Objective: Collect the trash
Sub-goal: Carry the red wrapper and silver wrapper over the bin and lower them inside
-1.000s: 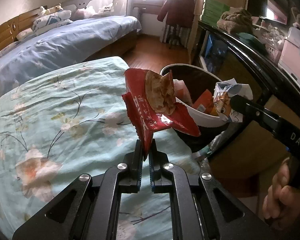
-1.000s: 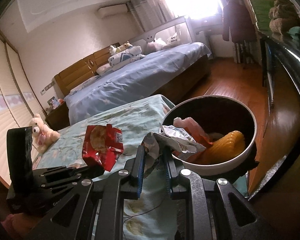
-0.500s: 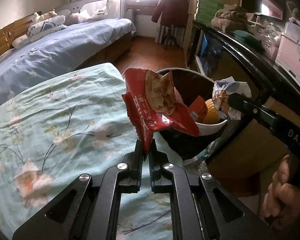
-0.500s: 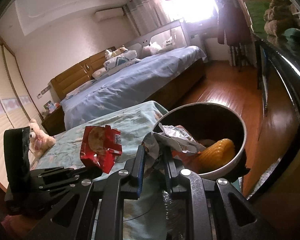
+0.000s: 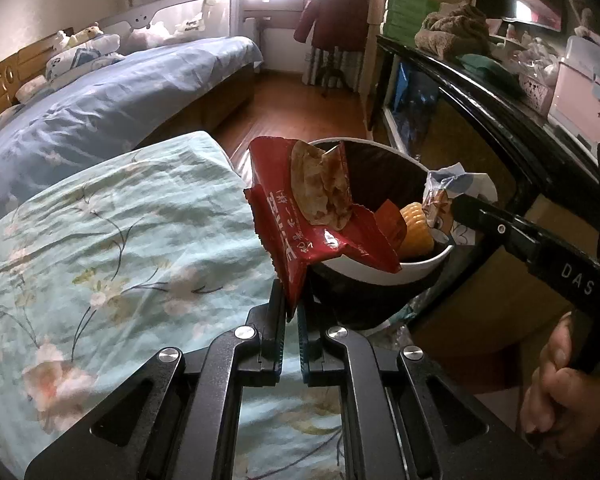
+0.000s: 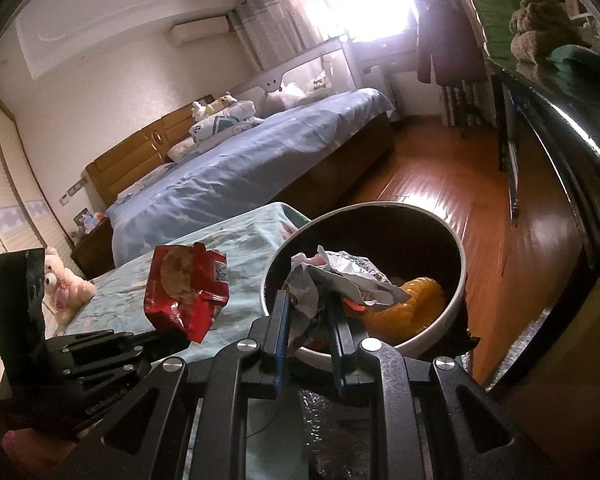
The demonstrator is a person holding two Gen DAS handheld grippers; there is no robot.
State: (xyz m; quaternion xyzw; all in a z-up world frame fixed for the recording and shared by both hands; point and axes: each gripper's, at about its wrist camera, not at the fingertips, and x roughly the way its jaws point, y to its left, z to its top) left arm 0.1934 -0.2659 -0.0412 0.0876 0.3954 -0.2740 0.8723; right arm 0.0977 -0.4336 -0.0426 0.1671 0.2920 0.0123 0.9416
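My left gripper (image 5: pixel 291 312) is shut on the lower corner of a red snack wrapper (image 5: pixel 300 216), which hangs over the near rim of a round white-rimmed trash bin (image 5: pixel 384 276). The right gripper (image 6: pixel 307 318) is shut on a crumpled white and silver wrapper (image 6: pixel 340 276), held over the bin's (image 6: pixel 458 292) near side. Inside the bin lie an orange ridged piece (image 6: pixel 408 308) and other scraps. The right view also shows the left gripper (image 6: pixel 172 338) with the red wrapper (image 6: pixel 184 288) left of the bin.
A bed with a light green flowered cover (image 5: pixel 100 248) lies left of the bin, a larger blue bed (image 5: pixel 100 100) behind it. A dark cabinet (image 5: pixel 480 92) with clutter runs along the right. Wooden floor (image 6: pixel 440 184) stretches beyond. A hand (image 5: pixel 560 392) holds the right gripper's handle.
Both grippers have drifted toward the bin with their wrappers; the bin looks closer and more beneath them in both views. Neither grip has altered.
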